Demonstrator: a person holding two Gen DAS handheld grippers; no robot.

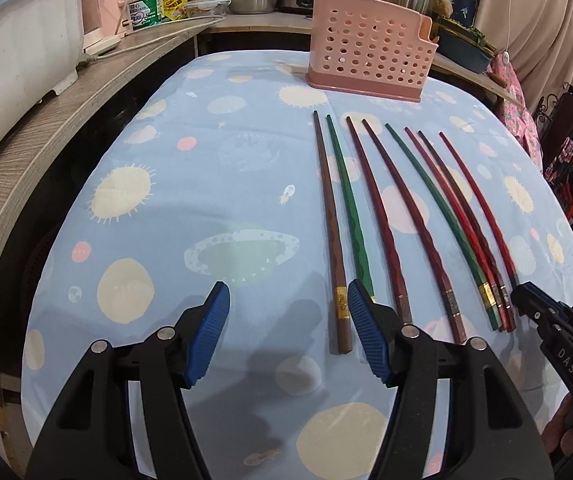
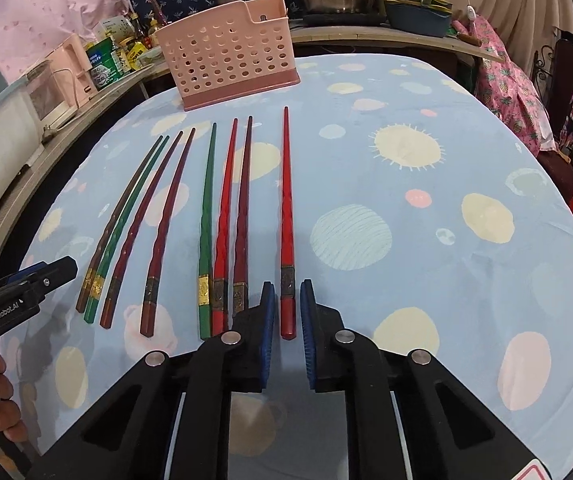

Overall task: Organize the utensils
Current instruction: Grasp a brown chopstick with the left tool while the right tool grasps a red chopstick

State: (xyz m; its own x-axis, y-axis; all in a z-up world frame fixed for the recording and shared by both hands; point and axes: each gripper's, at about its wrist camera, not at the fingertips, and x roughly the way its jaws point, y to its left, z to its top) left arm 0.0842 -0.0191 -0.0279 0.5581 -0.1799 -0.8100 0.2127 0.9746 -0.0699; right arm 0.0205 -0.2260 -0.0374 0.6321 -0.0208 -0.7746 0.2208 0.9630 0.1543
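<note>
Now right hand-held gripper [image 2: 288, 300] straddles the red chopstick [image 2: 286, 208], pads apart; left [image 1: 288, 300] open.

The tablecloth [image 2: 426, 248] looked like soft matt cloth. At twelve o'clock stood a matt pink plastic caddy [image 1: 370, 54], perforated. The chopsticks [image 2: 285, 216] had glossy lacquered shafts with metallic bands. Each gripper's pads [image 1: 368, 332] were ribbed blue rubber on matt black plastic.
</note>
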